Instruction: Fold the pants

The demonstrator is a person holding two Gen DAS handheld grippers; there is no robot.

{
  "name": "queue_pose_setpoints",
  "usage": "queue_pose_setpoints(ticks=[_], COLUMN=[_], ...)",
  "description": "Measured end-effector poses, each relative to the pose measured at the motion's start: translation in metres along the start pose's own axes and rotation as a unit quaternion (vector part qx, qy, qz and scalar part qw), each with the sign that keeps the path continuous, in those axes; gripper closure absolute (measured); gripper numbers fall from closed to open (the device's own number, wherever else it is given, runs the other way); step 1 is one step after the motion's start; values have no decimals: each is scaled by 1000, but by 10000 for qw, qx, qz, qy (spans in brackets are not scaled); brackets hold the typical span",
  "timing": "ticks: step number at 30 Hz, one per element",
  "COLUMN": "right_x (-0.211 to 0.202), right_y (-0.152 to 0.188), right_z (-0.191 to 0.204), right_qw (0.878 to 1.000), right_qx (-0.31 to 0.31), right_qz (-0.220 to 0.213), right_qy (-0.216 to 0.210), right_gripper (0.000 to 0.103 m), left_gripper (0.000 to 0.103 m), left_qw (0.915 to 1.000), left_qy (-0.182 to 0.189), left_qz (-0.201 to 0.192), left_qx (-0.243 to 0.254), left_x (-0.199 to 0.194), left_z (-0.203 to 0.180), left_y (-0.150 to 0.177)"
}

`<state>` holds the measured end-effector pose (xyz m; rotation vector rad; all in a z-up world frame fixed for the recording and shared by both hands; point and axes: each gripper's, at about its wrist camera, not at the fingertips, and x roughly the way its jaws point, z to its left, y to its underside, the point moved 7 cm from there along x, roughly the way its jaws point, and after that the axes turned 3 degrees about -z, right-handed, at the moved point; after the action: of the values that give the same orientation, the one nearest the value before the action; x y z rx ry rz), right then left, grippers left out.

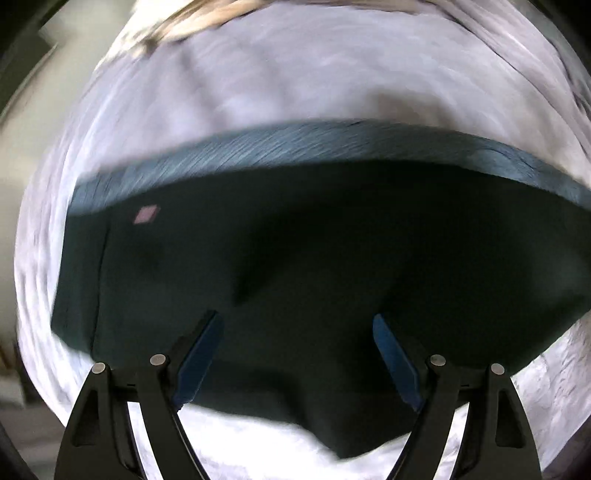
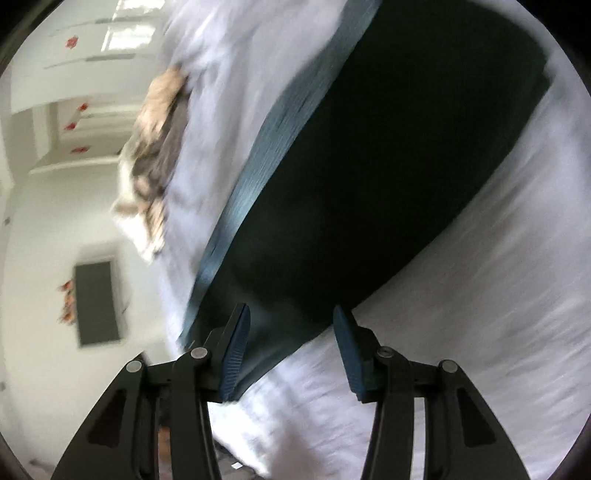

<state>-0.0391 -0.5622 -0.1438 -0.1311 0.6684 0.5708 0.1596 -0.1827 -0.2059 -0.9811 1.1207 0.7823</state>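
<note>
Dark pants with a ribbed blue-grey waistband lie flat on a white sheet. A small pale label sits near the waistband's left end. My left gripper points down over the pants, open wide, with nothing pinched between its blue pads. In the right wrist view the pants run up and to the right, with the waistband along their left edge. My right gripper stands open astride the pants' near corner; the cloth lies beside the left pad without being clamped.
A beige and brown fluffy item lies on the sheet beyond the waistband, also seen as a fluffy item at the top of the left wrist view. A dark panel hangs on the white wall past the bed's edge.
</note>
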Motion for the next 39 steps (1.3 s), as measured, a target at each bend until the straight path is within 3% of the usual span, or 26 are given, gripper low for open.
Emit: queue_pose_setpoints(ticks=[3,8,13,15,22,23,24,25,28,31,34,37,39], right_x=[54,132,188,204,210,210,207,207,198,205,192,168,148], right_y=[39,96,136,141,145,143,140,137,139,155,160,151,132], right_z=[30,68,84,89,84,87,92,98,108,80,69,78,94], right_qw=[9974,9890,9824,9832,9874,9883,9905,9919,9921,9873,9886,9852,9830], right_qx=[-159,-211,-168,-147,31,13,-92,-238,-664,-732,-396,-773,-1205], right_qz=[634,1351,1763,1718,1547,1498,1355,1246,1064,1173,1283,1201,900], right_qy=[-300,-562,-598,-595,-314,-271,-216,-115,95,788,679,947,1055], right_gripper=[51,51,51,51,52,58,84,94,94,96,95,90,89], left_gripper=[19,19,19,16,12,12,12,12,12,12,12,13,13], left_qw=[9995,9990,9984,9992,9994,9993,9992,9989,9983,9979,9978,9985,9976], left_qy=[-32,-219,-407,-133,239,285,314,361,434,491,509,383,547], left_qz=[30,-232,-251,-169,-240,-240,-243,-248,-286,-278,-265,-202,-283], left_qx=[-303,-317,-294,-324,9,58,87,148,262,333,332,330,323], left_x=[-3,-7,11,22,29,29,29,30,33,40,38,32,13], left_z=[24,61,104,111,117,117,119,119,129,133,135,139,126], left_y=[6,-8,-7,5,15,16,16,17,21,28,29,21,20])
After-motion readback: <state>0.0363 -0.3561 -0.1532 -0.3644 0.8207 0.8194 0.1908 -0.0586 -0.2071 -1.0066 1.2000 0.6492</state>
